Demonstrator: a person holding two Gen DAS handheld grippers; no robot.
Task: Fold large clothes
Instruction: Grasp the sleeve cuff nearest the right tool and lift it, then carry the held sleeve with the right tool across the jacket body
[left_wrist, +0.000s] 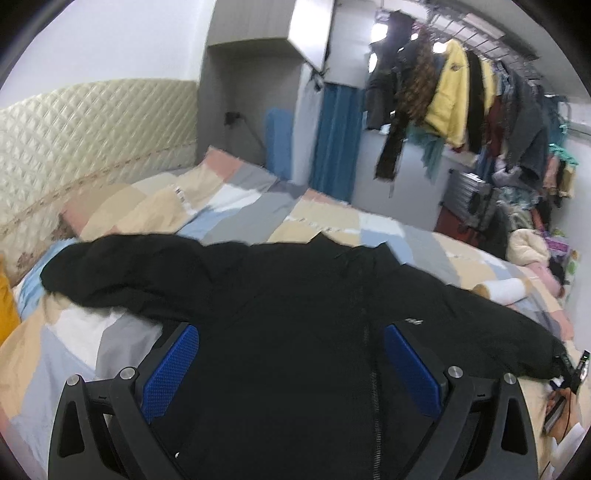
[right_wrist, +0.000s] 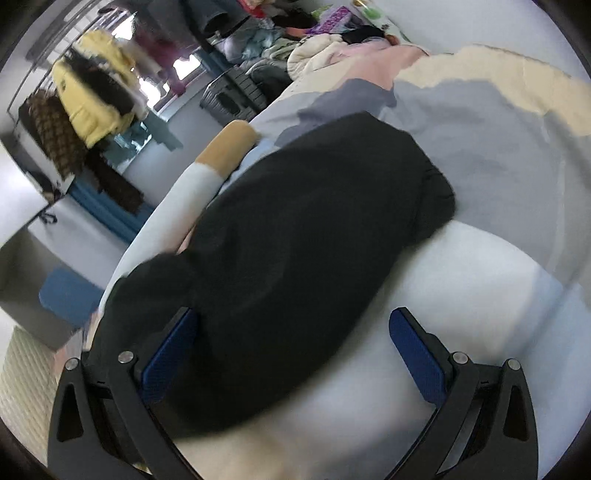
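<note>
The black jacket (left_wrist: 295, 314) lies flat on the bed (left_wrist: 240, 206), sleeves out at 9 and 3 o'clock. Both the left tool (left_wrist: 291, 365) and right tool (right_wrist: 295, 354) are wide, holding nothing. No fold shows yet, so I think all the folding is left.

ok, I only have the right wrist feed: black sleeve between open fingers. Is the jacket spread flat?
Observer: Yes. The jacket lies front up on the bed, both sleeves out to the sides.
Operator: Zipped?
Observer: The zipper runs down the middle and looks closed, though blur makes that unsure.
Operator: Where's the left gripper?
Observer: The left gripper is open over the jacket's lower front, straddling the zipper and holding nothing.
Operator: And mine?
Observer: The right gripper is open by the sleeve, not yet closed on it.
</note>
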